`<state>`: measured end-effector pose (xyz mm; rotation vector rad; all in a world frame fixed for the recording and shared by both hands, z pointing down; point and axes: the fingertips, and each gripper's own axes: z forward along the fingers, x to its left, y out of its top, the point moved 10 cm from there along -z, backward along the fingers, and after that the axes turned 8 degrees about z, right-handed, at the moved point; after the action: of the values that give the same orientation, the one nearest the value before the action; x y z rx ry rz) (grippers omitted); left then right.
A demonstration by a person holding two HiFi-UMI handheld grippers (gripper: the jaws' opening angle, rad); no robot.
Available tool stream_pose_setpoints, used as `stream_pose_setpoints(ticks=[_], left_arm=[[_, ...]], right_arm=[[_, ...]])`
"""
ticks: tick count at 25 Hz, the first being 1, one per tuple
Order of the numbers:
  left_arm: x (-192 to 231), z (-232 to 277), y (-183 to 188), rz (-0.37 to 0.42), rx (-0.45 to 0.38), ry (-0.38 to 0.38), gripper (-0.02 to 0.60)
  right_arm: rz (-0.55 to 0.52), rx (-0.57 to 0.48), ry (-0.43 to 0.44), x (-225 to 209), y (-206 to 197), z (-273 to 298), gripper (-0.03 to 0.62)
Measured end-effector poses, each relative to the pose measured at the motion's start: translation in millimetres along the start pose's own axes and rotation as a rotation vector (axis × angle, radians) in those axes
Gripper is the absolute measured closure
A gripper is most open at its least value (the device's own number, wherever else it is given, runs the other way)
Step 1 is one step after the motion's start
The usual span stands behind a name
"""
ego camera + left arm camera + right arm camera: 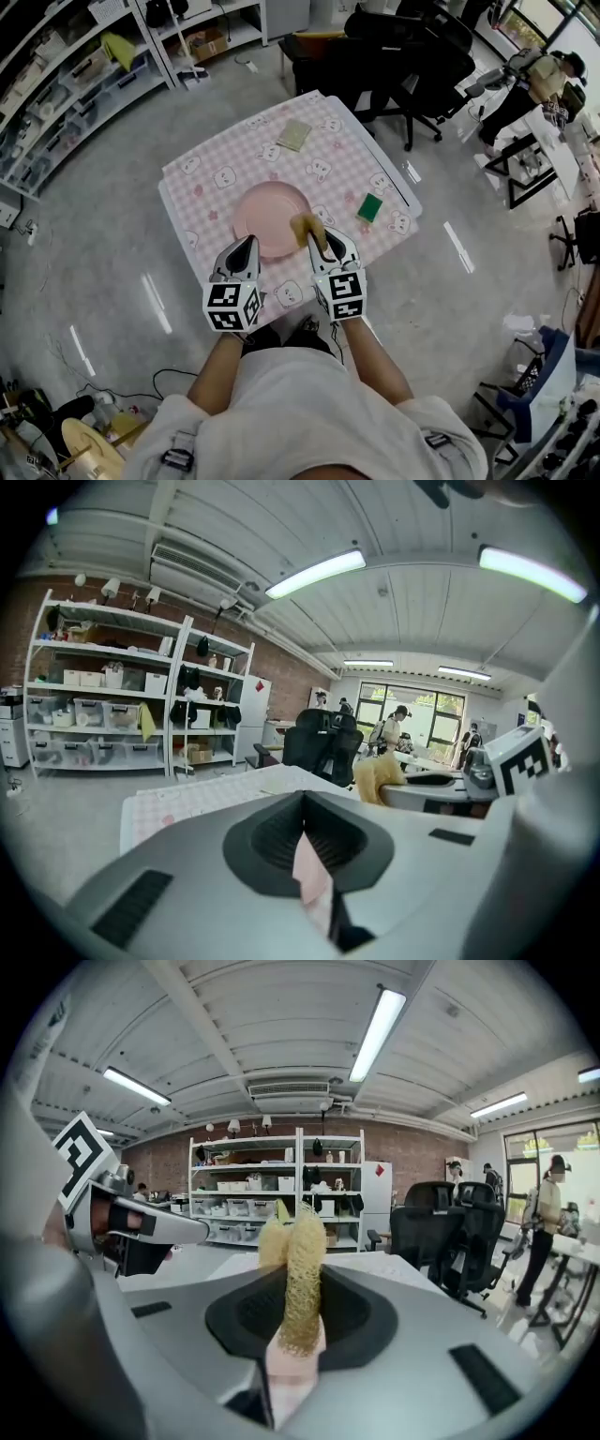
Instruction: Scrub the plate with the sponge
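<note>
A round pink plate (pixel 267 214) lies on the pink checked tablecloth (pixel 220 159). In the head view my right gripper (pixel 319 242) hangs over the plate's right rim, shut on a yellow mesh sponge (pixel 305 227). The right gripper view shows that sponge (pixel 298 1251) sticking up between the closed jaws of the right gripper (pixel 295 1283). My left gripper (pixel 246 247) sits over the plate's near-left rim with its jaws shut. Seen from the left gripper view, the left gripper (pixel 305 832) has only a thin pink sliver showing in the slit. The yellow sponge (pixel 378 778) shows at the right there.
A green sponge (pixel 369 207) lies on the cloth right of the plate and a pale olive cloth (pixel 293 135) lies near the far edge. Black office chairs (pixel 403 56) stand beyond the table, storage shelves (pixel 84 66) at far left. Grey floor surrounds the small table.
</note>
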<state>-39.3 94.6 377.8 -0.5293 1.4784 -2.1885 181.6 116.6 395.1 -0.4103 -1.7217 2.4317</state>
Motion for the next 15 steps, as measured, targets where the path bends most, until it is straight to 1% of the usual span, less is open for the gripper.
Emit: stream_pose_setpoints(ticks=[3, 5, 9, 13, 15], left_arm=[[-1, -7, 24, 0.032, -0.046, -0.023, 0.571], [3, -12, 40, 0.054, -0.084, -0.025, 0.571], [17, -30, 65, 0.072, -0.161, -0.002, 0.571], [27, -48, 88, 0.134, -0.241, 0.032, 0.571], [29, -51, 94, 0.149, -0.268, 0.034, 0.571]], right_arm=[[-0.039, -0.047, -0.018, 7, 25, -5, 0.513], [-0.045, -0.091, -0.027, 10, 42, -7, 0.514], [-0.050, -0.154, -0.050, 20, 69, -18, 0.513], [-0.051, -0.225, -0.063, 33, 93, -29, 0.513], [-0.055, -0.260, -0.069, 36, 101, -32, 0.513]])
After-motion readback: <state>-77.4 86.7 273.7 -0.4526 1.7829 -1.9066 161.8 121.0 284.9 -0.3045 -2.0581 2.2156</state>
